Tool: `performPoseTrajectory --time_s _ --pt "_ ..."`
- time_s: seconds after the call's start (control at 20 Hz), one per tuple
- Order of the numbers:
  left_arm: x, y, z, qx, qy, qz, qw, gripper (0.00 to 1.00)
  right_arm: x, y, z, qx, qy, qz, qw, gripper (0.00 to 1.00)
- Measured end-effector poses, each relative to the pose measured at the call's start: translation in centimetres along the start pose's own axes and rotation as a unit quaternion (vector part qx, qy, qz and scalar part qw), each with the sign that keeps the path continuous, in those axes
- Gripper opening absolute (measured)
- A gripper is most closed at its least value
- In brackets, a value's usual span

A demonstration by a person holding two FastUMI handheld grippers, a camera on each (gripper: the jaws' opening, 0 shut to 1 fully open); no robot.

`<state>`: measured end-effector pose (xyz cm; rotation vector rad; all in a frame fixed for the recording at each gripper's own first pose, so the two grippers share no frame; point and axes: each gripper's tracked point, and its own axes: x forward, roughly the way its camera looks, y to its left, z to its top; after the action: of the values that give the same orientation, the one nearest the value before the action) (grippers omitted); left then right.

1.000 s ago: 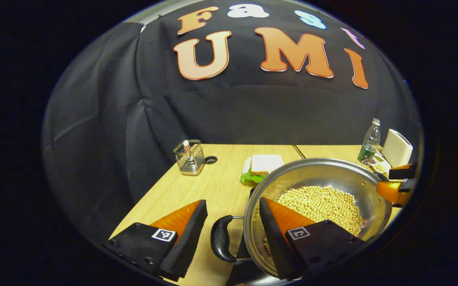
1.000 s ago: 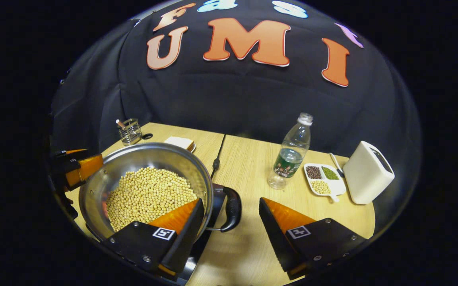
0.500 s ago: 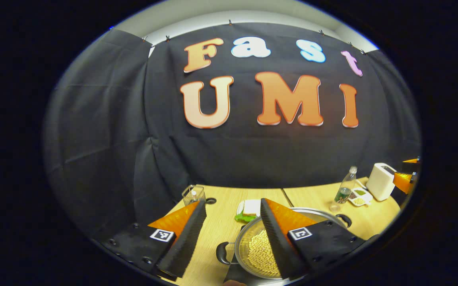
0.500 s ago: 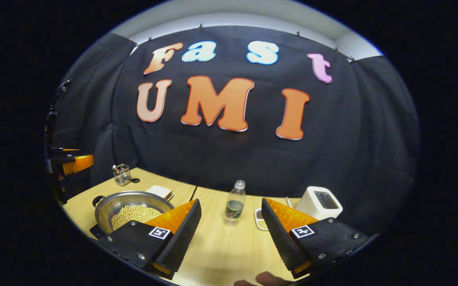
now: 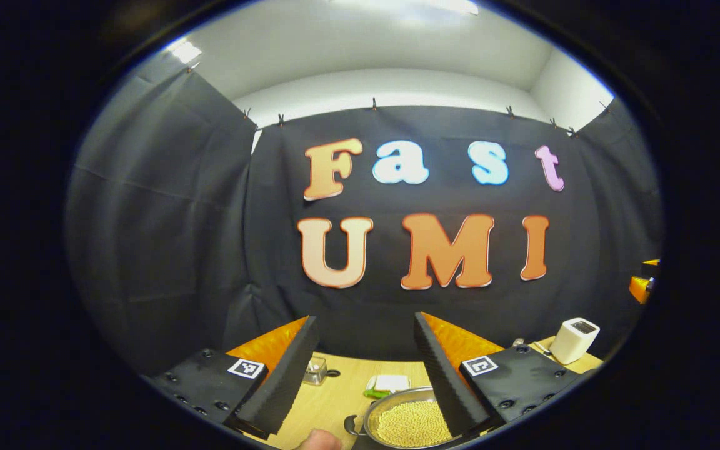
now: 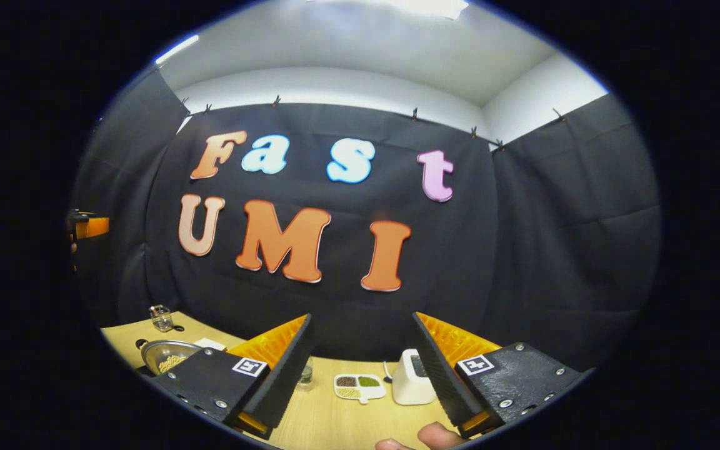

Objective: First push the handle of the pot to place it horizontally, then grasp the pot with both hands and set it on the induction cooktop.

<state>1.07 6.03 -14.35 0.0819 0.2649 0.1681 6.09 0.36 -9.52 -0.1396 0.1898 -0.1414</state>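
Note:
A steel pot full of soybeans sits low on the wooden table, with one black handle pointing left. A dark slab, apparently the induction cooktop, shows under its near edge. My left gripper is open, high above and back from the pot, holding nothing. In the right gripper view the pot lies far down at the left. My right gripper is likewise open and raised, holding nothing. Each gripper shows at the edge of the other's view: the right one, the left one.
Behind the pot lie a sandwich on a plate and a small holder. To the right stand a white box-shaped appliance, a divided dish of beans and a bottle half hidden by my finger. A person's fingertip shows at the bottom.
Both grippers have let go of the pot's handles and lifted up and back. The pot stays on the dark slab and now looks small and far below.

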Motion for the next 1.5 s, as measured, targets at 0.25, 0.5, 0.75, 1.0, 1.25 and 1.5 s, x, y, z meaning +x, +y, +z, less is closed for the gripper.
performPoseTrajectory --time_s 0.25,0.5,0.75,1.0,1.25,1.5 --pt "-3.1 -2.6 7.2 -0.005 -0.057 -0.033 0.998 1.00 -2.2 -1.7 5.6 -0.015 -0.046 -0.012 0.999 0.95" --pt "-5.4 -2.9 11.5 -0.006 -0.096 -0.034 0.995 1.00 -3.2 -1.5 8.2 0.009 -0.070 0.004 0.997 0.97" --pt "-6.8 -3.6 11.9 -0.008 -0.119 -0.023 0.993 0.99 -3.9 -0.3 9.8 0.016 -0.082 0.024 0.996 0.95" --pt "-7.3 -3.8 13.6 -0.012 -0.149 -0.028 0.988 0.98 -4.2 1.4 11.3 0.021 -0.094 0.046 0.994 0.95" --pt "-6.9 -4.7 13.0 -0.018 -0.151 -0.039 0.988 0.99 -4.8 2.7 12.6 0.005 -0.112 0.055 0.992 0.97" --pt "-6.4 -4.8 12.8 -0.014 -0.148 -0.039 0.988 0.98 -4.8 2.5 13.8 0.006 -0.124 0.052 0.991 0.95"
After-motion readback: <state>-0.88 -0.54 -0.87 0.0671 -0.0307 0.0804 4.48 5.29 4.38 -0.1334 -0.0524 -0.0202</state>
